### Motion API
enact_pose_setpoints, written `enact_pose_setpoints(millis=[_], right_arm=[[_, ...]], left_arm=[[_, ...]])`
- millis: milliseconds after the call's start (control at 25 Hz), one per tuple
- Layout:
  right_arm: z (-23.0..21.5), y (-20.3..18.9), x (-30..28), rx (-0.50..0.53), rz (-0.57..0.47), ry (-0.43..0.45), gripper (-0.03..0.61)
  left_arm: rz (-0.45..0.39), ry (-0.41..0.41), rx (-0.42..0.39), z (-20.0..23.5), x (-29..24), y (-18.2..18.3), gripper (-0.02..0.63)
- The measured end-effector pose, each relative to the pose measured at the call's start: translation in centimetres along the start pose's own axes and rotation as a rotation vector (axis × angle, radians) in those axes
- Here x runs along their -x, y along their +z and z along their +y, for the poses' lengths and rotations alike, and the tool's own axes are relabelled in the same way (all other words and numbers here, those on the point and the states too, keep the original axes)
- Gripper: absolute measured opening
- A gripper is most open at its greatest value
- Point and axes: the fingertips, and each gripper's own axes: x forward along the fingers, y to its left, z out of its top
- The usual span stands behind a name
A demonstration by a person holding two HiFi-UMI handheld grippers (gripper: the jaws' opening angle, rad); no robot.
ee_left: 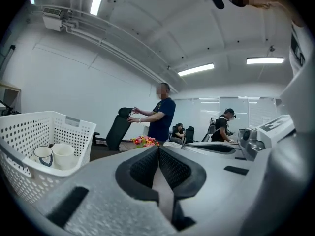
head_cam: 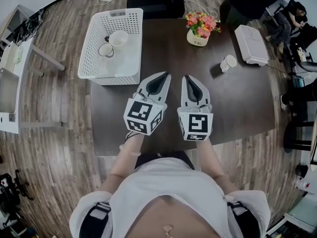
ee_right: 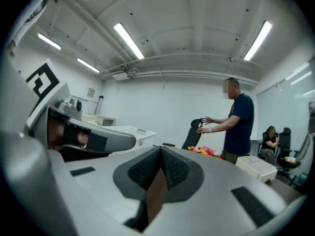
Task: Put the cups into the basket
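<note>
A dark table [head_cam: 237,103] is seen from above, with two handheld grippers held side by side over its middle. The left gripper [head_cam: 167,75] is shut, its two jaws pressed together with nothing between them, as is confirmed in its own view [ee_left: 158,148]. The right gripper [head_cam: 186,77] is likewise closed and empty [ee_right: 160,149]. One white perforated basket [head_cam: 111,78] is set on the table at about ten o'clock from the grippers. Two cups are counted inside it: a white cup [head_cam: 119,37] and, touching it, a dark-rimmed cup [head_cam: 105,50]. Both are seen upright in the left gripper view [ee_left: 63,154] [ee_left: 43,154]. A third cup [head_cam: 228,63] is left on the table at about two o'clock, well apart from the basket and apparently tipped on its side. One pot of flowers [head_cam: 199,29] is placed at one o'clock, and one white box [head_cam: 251,44] at the table's far right edge. One standing person [ee_right: 239,124] is seen beyond the table, hands on a black chair [ee_right: 193,134].
</note>
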Motion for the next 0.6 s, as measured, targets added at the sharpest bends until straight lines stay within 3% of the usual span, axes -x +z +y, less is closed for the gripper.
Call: enact_pose_setpoints(millis=[120, 320, 600], right_arm=[[-0.4, -0.2, 1.6, -0.001, 0.001, -0.053, 0.011], [-1.4, -1.2, 2.8, -0.146, 0.012, -0.092, 0.011], [-1.4, -1.7, 3.2, -0.161, 0.024, -0.099, 0.011]], left_arm=[[-0.011, -0.007, -0.003, -1.2, -0.4, -0.3, 0.012], [-0.012, -0.016, -0.002, -2.6, -0.6, -0.6, 0.011], [0.004, -0.023, -0.022, -3.0, -0.4, -0.9, 0.011]])
